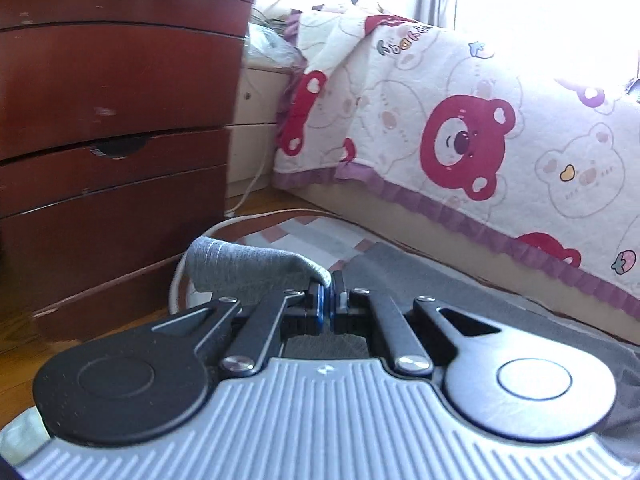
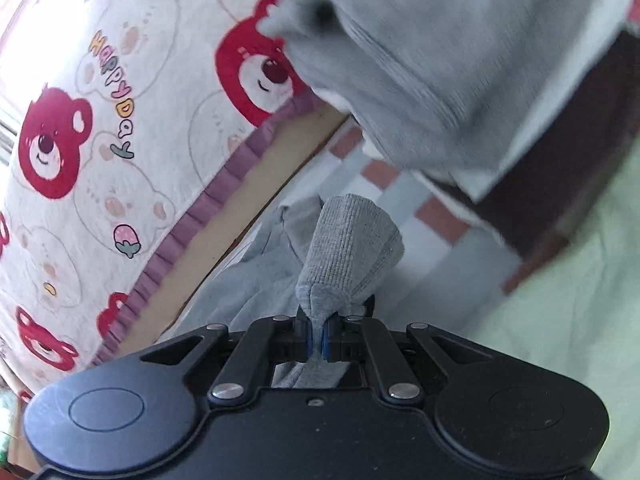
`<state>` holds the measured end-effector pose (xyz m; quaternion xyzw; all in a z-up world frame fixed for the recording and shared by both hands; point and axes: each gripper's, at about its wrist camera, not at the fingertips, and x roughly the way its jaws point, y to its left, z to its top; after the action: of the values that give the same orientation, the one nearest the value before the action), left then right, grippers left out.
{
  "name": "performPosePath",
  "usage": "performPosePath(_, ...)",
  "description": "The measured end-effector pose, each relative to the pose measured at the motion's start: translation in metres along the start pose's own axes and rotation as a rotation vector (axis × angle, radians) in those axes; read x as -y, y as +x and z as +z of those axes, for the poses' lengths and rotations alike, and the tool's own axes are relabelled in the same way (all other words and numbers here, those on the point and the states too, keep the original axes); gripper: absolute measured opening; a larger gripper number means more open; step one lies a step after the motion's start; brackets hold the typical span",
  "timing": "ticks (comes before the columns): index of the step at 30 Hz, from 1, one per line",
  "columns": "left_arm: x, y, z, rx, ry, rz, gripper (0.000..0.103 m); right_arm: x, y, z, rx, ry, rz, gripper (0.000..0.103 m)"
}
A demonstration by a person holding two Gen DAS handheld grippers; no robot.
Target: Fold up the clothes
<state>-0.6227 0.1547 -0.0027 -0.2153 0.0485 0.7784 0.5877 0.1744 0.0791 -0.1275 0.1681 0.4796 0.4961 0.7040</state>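
Left wrist view: dark wooden dresser (image 1: 112,120) stands far left; left gripper (image 1: 331,303) pinches the grey garment (image 1: 248,268), whose cuff runs leftward from the jaws. Bear-print bedspread (image 1: 460,136) hangs at right. Right gripper (image 2: 318,334) pinches a ribbed cuff of the garment, pointing away, above checkered mat (image 2: 420,216).

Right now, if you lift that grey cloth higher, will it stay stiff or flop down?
Probably flop: the grey cloth bunches and sags where the right gripper pinches it. It looks like soft knit, so likely light. The left gripper also pinches a drooping corner.
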Motion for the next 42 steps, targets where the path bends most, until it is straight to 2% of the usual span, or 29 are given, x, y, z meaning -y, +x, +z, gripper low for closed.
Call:
performPosePath(4,0.03,0.045,0.024,0.044,0.088,-0.01,0.002,-0.001,0.002,0.007,0.04,0.085,0.081,0.007)
performPosePath(7,0.054,0.091,0.052,0.082,0.139,-0.021,0.002,-0.025,0.014,0.023,0.076,0.096,0.1,0.006)
performPosePath(13,0.108,0.205,0.092,0.097,0.195,0.007,0.002,-0.092,0.084,0.059,0.134,0.057,0.021,0.006)
performPosePath(16,0.133,0.266,0.09,0.067,0.237,0.049,0.002,-0.118,0.128,0.074,0.156,0.038,-0.059,0.006)
performPosePath(18,0.146,0.308,0.078,0.031,0.253,0.095,0.002,-0.128,0.157,0.078,0.166,-0.018,-0.131,0.006)
performPosePath(22,0.168,0.378,0.034,-0.055,0.337,0.19,0.002,-0.135,0.205,0.068,0.182,-0.131,-0.259,0.006)
performPosePath(26,0.182,0.414,0.007,-0.102,0.415,0.231,0.002,-0.129,0.232,0.048,0.202,-0.197,-0.331,0.006)
performPosePath(28,0.187,0.422,0.007,-0.097,0.438,0.235,0.002,-0.136,0.241,0.05,0.204,-0.314,-0.349,0.006)
performPosePath(30,0.193,0.431,0.014,-0.091,0.439,0.238,0.002,-0.135,0.246,0.058,0.18,-0.344,-0.333,0.006)
performPosePath(33,0.202,0.446,0.022,-0.084,0.419,0.254,0.002,-0.12,0.254,0.069,0.151,-0.266,-0.305,0.006)
performPosePath(34,0.207,0.454,0.021,-0.098,0.428,0.272,0.002,-0.114,0.258,0.072,0.138,-0.233,-0.304,0.006)
performPosePath(35,0.212,0.467,0.016,-0.154,0.444,0.284,0.002,-0.11,0.265,0.072,0.116,-0.211,-0.301,0.008)
performPosePath(36,0.217,0.479,0.011,-0.21,0.46,0.297,0.003,-0.107,0.272,0.073,0.093,-0.189,-0.299,0.015)
performPosePath(37,0.221,0.489,0.005,-0.257,0.469,0.304,0.007,-0.105,0.275,0.073,0.082,-0.17,-0.295,0.018)
performPosePath(39,0.224,0.493,-0.004,-0.278,0.435,0.278,0.007,-0.102,0.275,0.073,0.076,-0.138,-0.271,0.03)
performPosePath(40,0.225,0.493,-0.008,-0.283,0.423,0.264,0.007,-0.104,0.268,0.074,0.096,-0.125,-0.238,0.032)
performPosePath(42,0.228,0.486,-0.014,-0.251,0.442,0.228,0.007,-0.109,0.254,0.076,0.135,-0.099,-0.172,0.04)
